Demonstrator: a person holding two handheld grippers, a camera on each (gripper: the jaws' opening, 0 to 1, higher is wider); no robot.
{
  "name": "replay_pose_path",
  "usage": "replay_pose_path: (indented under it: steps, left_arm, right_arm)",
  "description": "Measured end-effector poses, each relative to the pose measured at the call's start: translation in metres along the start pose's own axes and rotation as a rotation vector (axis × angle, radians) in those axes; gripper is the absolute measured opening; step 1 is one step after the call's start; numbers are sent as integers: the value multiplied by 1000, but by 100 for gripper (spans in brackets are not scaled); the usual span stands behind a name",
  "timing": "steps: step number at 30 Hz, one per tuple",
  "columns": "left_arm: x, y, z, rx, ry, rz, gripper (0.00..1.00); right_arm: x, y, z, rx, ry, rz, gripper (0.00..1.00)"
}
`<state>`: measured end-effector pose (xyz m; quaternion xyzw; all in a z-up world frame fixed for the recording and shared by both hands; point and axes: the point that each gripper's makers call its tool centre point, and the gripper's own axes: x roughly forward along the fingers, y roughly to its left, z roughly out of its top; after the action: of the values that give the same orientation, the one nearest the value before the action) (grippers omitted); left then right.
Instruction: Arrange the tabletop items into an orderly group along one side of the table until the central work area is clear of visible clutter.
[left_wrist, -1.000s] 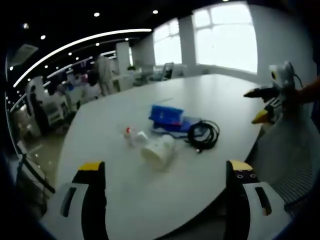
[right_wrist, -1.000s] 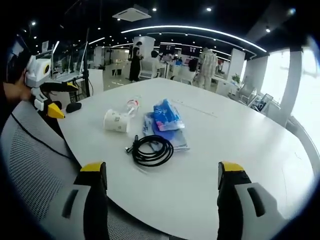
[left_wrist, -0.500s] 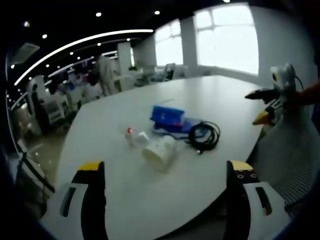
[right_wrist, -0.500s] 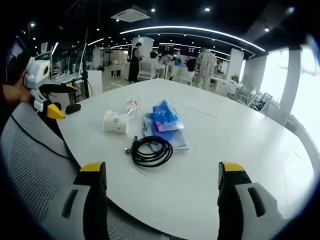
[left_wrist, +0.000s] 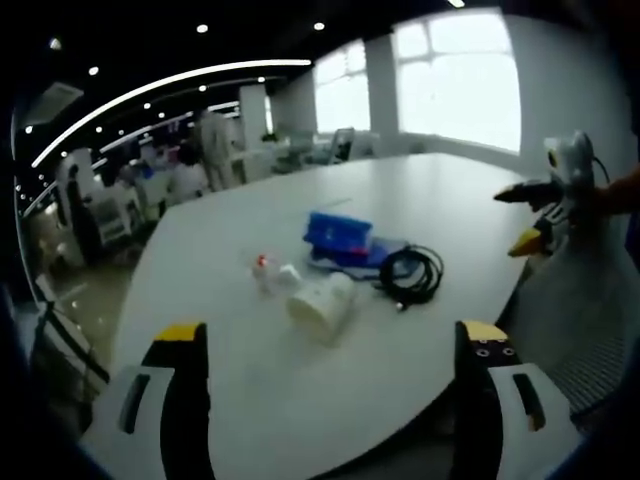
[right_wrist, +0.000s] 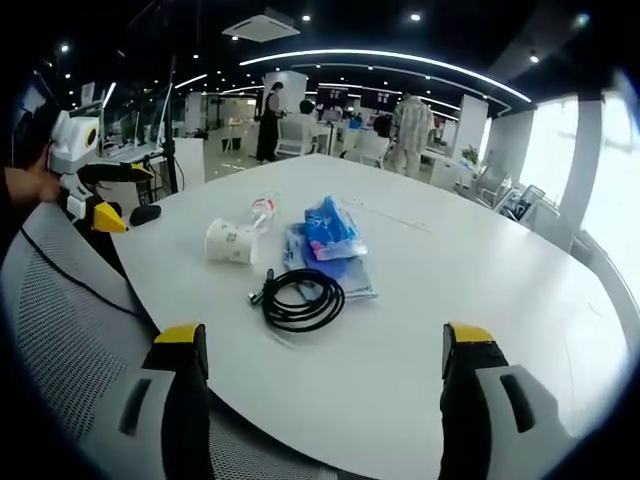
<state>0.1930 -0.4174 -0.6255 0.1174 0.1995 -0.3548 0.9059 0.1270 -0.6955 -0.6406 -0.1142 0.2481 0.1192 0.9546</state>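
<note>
On the white table (left_wrist: 250, 390) (right_wrist: 470, 290) lies a small heap: a tipped white paper cup (left_wrist: 318, 303) (right_wrist: 230, 241), a clear bottle with a red cap (left_wrist: 265, 270) (right_wrist: 262, 211), a blue packet (left_wrist: 337, 233) (right_wrist: 330, 229) on a blue folder (right_wrist: 345, 270), and a coiled black cable (left_wrist: 410, 273) (right_wrist: 300, 299). My left gripper (left_wrist: 330, 345) hangs open in front of the heap, apart from it. My right gripper (right_wrist: 325, 345) is open too, near the table's edge. Each gripper appears in the other's view, the right (left_wrist: 540, 215) and the left (right_wrist: 95, 195).
A grey mesh chair back (right_wrist: 60, 330) (left_wrist: 585, 300) stands by the table edge between the grippers. A black mouse-like object (right_wrist: 146, 214) lies near the left edge. People and desks stand far behind. Wide bare tabletop stretches beyond the heap.
</note>
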Motion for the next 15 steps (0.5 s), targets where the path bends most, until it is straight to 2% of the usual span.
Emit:
replay_pose_path:
  steps: [15]
  left_arm:
    - [2,-3,-3,-17,25,-29,100]
  right_arm:
    - [1,-1,-1,-6,11,2,97]
